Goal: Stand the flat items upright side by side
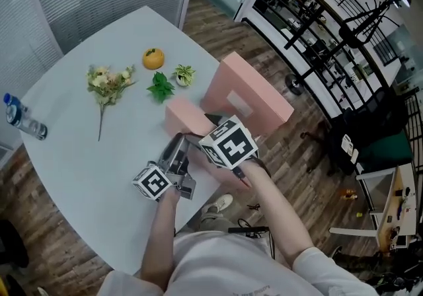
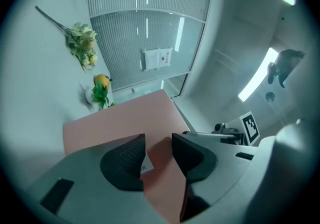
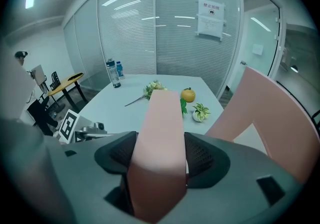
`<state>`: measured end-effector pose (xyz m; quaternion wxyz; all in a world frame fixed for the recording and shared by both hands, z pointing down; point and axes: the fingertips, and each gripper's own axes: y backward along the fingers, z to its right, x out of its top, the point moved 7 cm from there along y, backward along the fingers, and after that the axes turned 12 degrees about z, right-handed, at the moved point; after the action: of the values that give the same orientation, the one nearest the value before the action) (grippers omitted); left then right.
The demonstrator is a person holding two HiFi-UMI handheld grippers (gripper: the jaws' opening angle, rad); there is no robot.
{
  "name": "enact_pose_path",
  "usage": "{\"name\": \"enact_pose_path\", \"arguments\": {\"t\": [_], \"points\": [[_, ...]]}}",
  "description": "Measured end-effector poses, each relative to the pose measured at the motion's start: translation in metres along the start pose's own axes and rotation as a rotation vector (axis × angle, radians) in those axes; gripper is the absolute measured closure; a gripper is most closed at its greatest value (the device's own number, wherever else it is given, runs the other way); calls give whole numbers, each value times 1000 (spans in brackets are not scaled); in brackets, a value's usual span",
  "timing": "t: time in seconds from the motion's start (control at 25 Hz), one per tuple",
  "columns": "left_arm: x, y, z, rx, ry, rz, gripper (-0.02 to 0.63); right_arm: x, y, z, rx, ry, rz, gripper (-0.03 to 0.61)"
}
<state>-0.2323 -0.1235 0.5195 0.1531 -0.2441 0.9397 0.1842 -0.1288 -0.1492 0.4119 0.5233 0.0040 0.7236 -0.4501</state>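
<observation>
Closest to the person, both claws are clamping the same smaller pink flat cardboard box (image 1: 184, 118). The left claw (image 2: 159, 155) is gripping one corner of it, with the pads pressing on either side beside a white label. The right claw (image 3: 159, 154) is clenching across the box's thickness, with its narrow edge running away between the pads. This box is sitting tilted low over the pale grey counter (image 1: 79, 156), near its edge on the person's side. Whether its lower edge is resting on the surface is not showing in any view. Just beyond it, the larger pink flat cardboard box (image 1: 248, 93) is apparently standing on edge by the counter's right rim, with its broad face and white label turning towards the smaller one. So, by my reading, roughly half the job is looking done. One item is seeming up already, and the held one is waiting to be brought vertical, set down parallel beside it and let go without tipping either. Farther back, well apart from the boxes, a green leafy sprig (image 1: 159, 86), a small potted plant (image 1: 184, 74), an orange fruit (image 1: 153, 58) and a bunch of pale flowers (image 1: 107, 83) are lying on the counter. A clear plastic water bottle (image 1: 23, 123) is lying at its far left edge.
</observation>
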Motion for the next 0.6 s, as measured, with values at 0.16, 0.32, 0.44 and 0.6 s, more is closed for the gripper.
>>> {"name": "enact_pose_path", "arguments": {"t": [0.16,0.32,0.44,0.6], "points": [[-2,4,1,-15,12,-14,459,-2,4,-4,-15,5,-1,265],[0,6,-1,-10,47,-2,438,1,3,-4,-15,12,4,265],[0,4,1,-19,52,-7,434,1,5,-5,-23,9,12,267],[-3,5,2,-31,62,-6,434,-2,10,-5,-22,8,32,268]]}}
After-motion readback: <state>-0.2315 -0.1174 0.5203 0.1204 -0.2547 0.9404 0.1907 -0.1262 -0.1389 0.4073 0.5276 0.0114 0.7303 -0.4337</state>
